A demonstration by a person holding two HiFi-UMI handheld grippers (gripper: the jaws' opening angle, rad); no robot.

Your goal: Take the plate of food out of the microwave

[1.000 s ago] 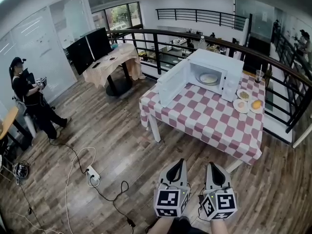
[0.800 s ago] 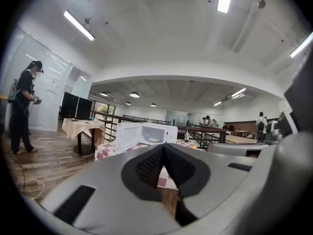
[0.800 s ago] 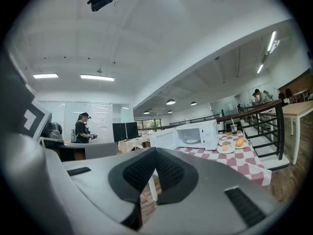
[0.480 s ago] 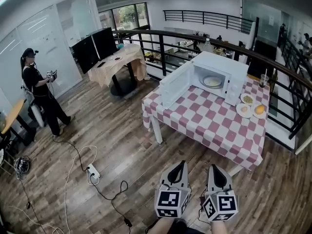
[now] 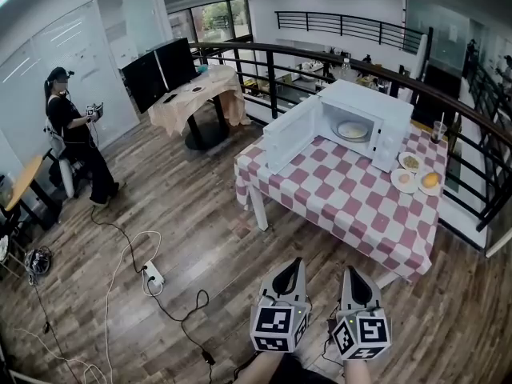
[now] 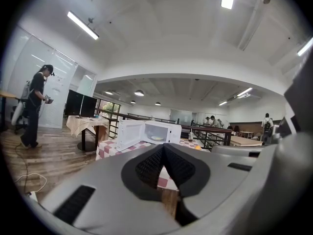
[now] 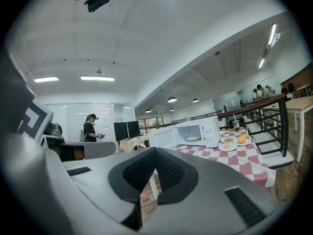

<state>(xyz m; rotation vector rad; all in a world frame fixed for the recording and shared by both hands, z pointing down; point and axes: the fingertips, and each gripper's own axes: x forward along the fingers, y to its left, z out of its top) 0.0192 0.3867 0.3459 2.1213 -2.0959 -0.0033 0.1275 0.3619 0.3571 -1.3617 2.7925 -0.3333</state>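
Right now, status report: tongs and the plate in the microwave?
Left tongs and right tongs shut, empty, short of the table. Plate inside the microwave, door open. Nothing blocking it.

Upper left, a person (image 5: 70, 126) in dark clothes stands on the wooden floor (image 5: 200, 238). Right of them are dark monitors (image 5: 160, 70) and a cloth-draped table (image 5: 196, 98). Lower left, a white power strip (image 5: 153, 277) with cables trailing. At right, the red-and-white checked tabletop (image 5: 344, 202) carries three small plates (image 5: 404, 180) and a cup (image 5: 438, 130), near the black railing (image 5: 472, 126).
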